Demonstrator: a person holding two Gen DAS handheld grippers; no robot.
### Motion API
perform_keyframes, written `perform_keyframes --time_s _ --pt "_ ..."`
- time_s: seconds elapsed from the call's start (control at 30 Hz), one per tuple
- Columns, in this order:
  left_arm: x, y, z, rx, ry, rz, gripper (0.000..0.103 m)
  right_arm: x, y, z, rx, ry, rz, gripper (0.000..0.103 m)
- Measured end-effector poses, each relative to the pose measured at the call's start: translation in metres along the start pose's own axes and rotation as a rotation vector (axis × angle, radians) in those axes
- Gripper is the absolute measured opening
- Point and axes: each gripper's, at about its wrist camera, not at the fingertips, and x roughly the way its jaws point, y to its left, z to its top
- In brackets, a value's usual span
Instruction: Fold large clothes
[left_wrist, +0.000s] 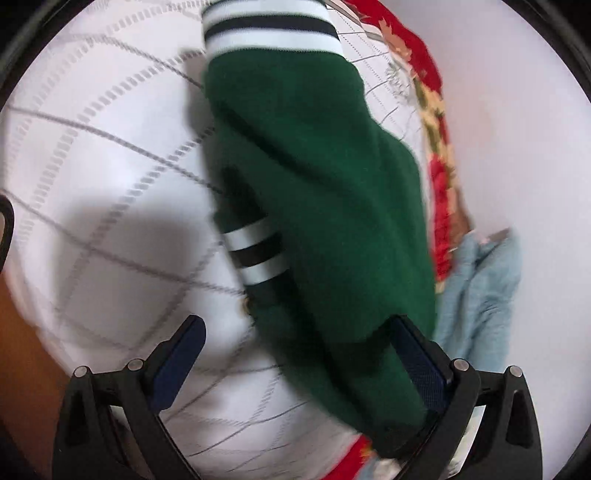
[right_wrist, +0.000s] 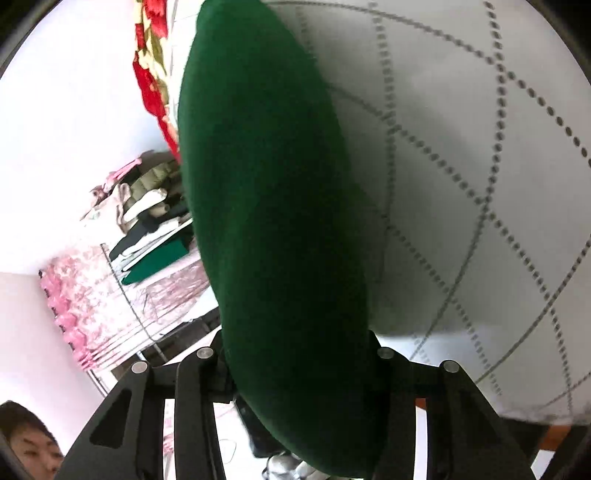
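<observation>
A dark green sweater with white and black striped cuffs lies in a long folded bundle on a white quilt with a grey grid. My left gripper stands open over it. The cloth rests against the inner side of the right-hand finger, while the other finger is bare over the quilt. In the right wrist view the same green sweater fills the whole gap of my right gripper and stretches ahead. Both fingers sit tight against the cloth, and their pads are hidden under it.
A red floral blanket and a light blue cloth lie along the quilt's right side. A wooden edge shows lower left. The right wrist view shows a pink-curtained rack with stacked clothes and a person's head.
</observation>
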Motion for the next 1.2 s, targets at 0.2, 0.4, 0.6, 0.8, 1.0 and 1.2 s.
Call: perform_keyframes --time_s 0.2,0.4,0.6,0.8,1.0,1.2 --pt "0.045 -0.004 0.033 -0.057 -0.081 -0.094 0.102 -0.016 -0.012 -0.004 -0.007 0.022 -0.041 0.046" --pt "0.052 -0.034 0.035 0.082 -0.147 -0.033 0.039 -0.013 -0.014 0.006 -0.060 0.039 -0.050 0.050" --pt "0.050 -0.054 0.025 0.130 -0.142 0.004 0.035 -0.032 -0.006 0.019 -0.209 -0.063 -0.129 0.075" --pt "0.039 -0.067 0.001 0.173 -0.163 0.066 0.036 -0.024 0.006 0.055 -0.211 -0.102 -0.034 0.081" --pt "0.063 -0.046 0.019 0.112 -0.147 0.015 0.059 -0.026 0.022 0.062 -0.231 0.028 -0.045 0.043" --pt "0.080 -0.057 0.020 0.192 -0.228 -0.021 0.054 -0.023 0.027 0.067 -0.280 0.050 -0.107 0.062"
